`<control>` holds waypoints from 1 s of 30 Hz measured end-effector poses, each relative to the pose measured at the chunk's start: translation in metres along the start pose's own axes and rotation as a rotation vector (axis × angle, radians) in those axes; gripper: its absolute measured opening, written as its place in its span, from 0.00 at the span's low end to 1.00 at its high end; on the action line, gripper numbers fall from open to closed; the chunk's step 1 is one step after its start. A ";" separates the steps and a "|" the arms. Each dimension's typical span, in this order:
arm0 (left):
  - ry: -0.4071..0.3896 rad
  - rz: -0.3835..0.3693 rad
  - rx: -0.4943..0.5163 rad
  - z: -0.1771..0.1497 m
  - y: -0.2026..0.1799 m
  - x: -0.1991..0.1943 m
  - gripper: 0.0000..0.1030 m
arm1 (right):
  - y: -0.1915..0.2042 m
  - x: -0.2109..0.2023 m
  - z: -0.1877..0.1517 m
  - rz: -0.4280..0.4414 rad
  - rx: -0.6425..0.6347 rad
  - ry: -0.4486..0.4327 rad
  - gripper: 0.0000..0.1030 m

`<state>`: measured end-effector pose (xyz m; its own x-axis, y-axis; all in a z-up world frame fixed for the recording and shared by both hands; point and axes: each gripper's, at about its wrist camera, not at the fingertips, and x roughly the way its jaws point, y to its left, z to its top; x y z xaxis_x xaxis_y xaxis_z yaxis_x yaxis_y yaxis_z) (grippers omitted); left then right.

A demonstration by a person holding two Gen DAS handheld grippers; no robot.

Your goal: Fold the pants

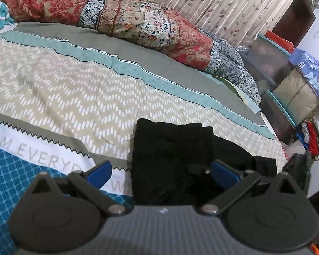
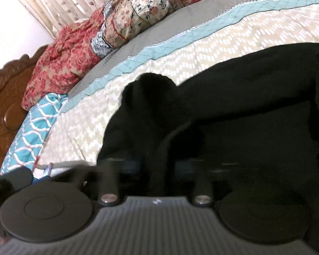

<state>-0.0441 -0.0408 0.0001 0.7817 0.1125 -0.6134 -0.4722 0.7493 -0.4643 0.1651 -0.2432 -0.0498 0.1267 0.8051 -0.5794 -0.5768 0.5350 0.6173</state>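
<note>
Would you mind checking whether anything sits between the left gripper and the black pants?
Nothing visible does. The left gripper hangs open right over the folded black pants on the bedspread, with only bare cloth between its fingers.

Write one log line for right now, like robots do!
task: fold pants | black fabric pants: folded on patterned bedspread | left gripper: open | right gripper: pinching pants
</note>
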 end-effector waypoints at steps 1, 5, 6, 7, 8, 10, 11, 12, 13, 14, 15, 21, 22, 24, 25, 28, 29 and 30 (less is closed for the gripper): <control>0.002 -0.003 0.006 0.000 -0.002 0.001 1.00 | 0.001 -0.009 0.000 -0.003 -0.016 -0.034 0.23; 0.019 -0.013 0.049 0.001 -0.015 0.011 1.00 | 0.000 -0.045 -0.001 -0.061 -0.111 -0.204 0.23; 0.026 -0.019 0.059 0.002 -0.019 0.016 1.00 | -0.005 -0.041 0.000 -0.110 -0.108 -0.214 0.25; 0.033 -0.027 0.069 0.002 -0.024 0.020 1.00 | -0.011 -0.037 0.001 -0.177 -0.118 -0.198 0.30; 0.039 -0.037 0.084 0.002 -0.031 0.026 1.00 | -0.022 -0.032 0.000 -0.242 -0.130 -0.161 0.34; 0.045 -0.049 0.124 0.002 -0.045 0.035 1.00 | -0.036 -0.030 0.000 -0.322 -0.094 -0.137 0.51; 0.047 -0.053 0.143 0.002 -0.051 0.038 1.00 | -0.039 -0.039 -0.001 -0.316 -0.057 -0.173 0.53; 0.048 -0.057 0.159 0.001 -0.056 0.042 1.00 | -0.038 -0.046 -0.001 -0.303 -0.048 -0.194 0.57; 0.051 -0.060 0.171 0.000 -0.060 0.044 1.00 | -0.035 -0.055 -0.001 -0.292 -0.060 -0.224 0.64; 0.057 -0.063 0.179 -0.002 -0.063 0.048 1.00 | -0.027 -0.060 -0.002 -0.292 -0.082 -0.262 0.67; 0.065 -0.071 0.181 -0.002 -0.065 0.050 0.98 | -0.018 -0.065 -0.003 -0.293 -0.116 -0.313 0.67; 0.137 -0.031 0.248 -0.020 -0.073 0.069 0.82 | -0.018 -0.055 -0.001 -0.192 -0.193 -0.320 0.44; 0.161 0.019 0.276 -0.026 -0.073 0.076 0.82 | -0.027 -0.043 0.001 -0.183 -0.156 -0.261 0.34; 0.277 0.130 0.303 -0.039 -0.066 0.103 0.83 | -0.053 -0.012 0.001 -0.199 -0.069 -0.108 0.32; 0.318 0.143 0.272 -0.044 -0.057 0.114 0.87 | -0.062 -0.009 0.001 -0.189 -0.051 -0.134 0.26; 0.292 0.119 0.244 -0.038 -0.059 0.102 0.83 | -0.065 -0.024 0.018 -0.156 -0.019 -0.122 0.27; 0.271 0.093 0.246 -0.034 -0.062 0.094 0.83 | -0.067 -0.037 0.019 -0.144 -0.018 -0.147 0.28; 0.248 0.072 0.256 -0.031 -0.066 0.084 0.84 | -0.070 -0.053 0.019 -0.125 -0.012 -0.194 0.33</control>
<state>0.0402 -0.1011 -0.0410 0.6131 0.0328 -0.7893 -0.3807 0.8877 -0.2589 0.2138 -0.3188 -0.0522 0.3495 0.7678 -0.5370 -0.5565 0.6312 0.5403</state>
